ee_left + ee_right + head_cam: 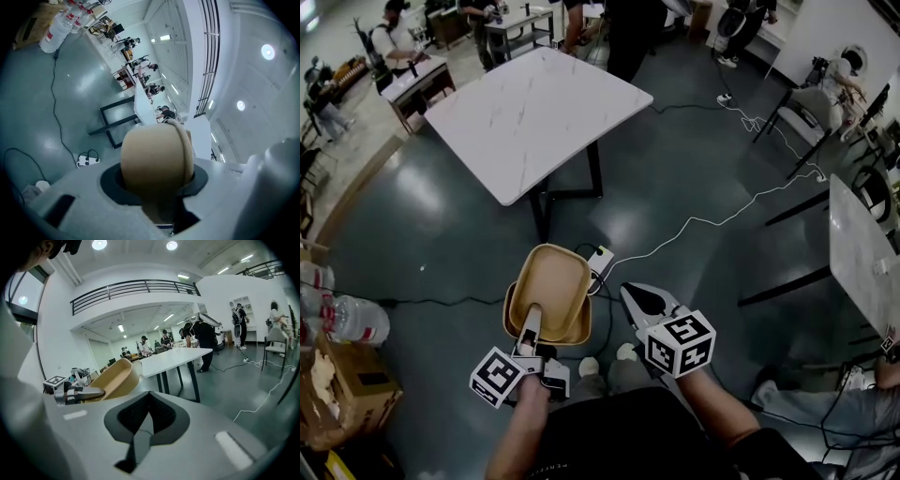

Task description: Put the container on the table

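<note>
One tan container (pixel 548 291), low in the middle of the frame. Two grippers, the left gripper (pixel 531 319) and the right gripper (pixel 628 295), each bearing one marker cube (pixel 497 377), so two cubes in all. Two large white-topped tables (pixel 534 117): one in the upper middle, the other cut by the right edge. Two smaller desks (pixel 417 80) in the upper left. Two clear water bottles (pixel 352 321) at the left edge. One cardboard box (pixel 347 389) in the lower left corner. One white power strip (pixel 600 260) and one long white cable (pixel 712 220) on the floor. The people along the top edge are too small and cropped to count
</note>
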A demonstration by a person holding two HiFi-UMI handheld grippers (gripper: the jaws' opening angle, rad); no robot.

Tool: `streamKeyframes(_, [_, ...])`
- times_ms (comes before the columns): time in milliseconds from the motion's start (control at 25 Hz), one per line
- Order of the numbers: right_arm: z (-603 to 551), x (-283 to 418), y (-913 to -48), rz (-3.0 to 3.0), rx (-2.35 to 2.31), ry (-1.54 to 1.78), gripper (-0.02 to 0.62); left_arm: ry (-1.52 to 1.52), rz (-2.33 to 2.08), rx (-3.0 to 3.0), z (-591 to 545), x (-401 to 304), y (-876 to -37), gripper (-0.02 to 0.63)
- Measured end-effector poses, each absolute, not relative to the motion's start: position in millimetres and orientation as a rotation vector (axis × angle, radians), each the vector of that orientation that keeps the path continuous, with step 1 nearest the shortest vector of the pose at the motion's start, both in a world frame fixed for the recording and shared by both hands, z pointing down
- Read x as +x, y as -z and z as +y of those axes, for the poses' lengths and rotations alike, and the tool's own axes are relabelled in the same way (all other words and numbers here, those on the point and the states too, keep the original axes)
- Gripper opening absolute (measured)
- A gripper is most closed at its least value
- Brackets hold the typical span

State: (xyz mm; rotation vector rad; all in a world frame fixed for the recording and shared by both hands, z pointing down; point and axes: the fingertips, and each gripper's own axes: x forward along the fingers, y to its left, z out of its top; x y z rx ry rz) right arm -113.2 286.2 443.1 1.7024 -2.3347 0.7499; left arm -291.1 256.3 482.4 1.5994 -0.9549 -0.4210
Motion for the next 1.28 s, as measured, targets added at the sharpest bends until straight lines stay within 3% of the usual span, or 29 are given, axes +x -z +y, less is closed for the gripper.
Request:
streamKeyframes(680, [191.4,-11.9,-434.5,-2.397,1.634,-0.714,0.0,0.517,-0.976,1.649,164.9,-188.3,-458.0,0.144])
streamKeyframes(1280, [126.1,18.6,-446.2,-2.392,1.599,-0.753,0.0,0.526,-1.023,1.629,105.6,-168.9,-461.7,0.144])
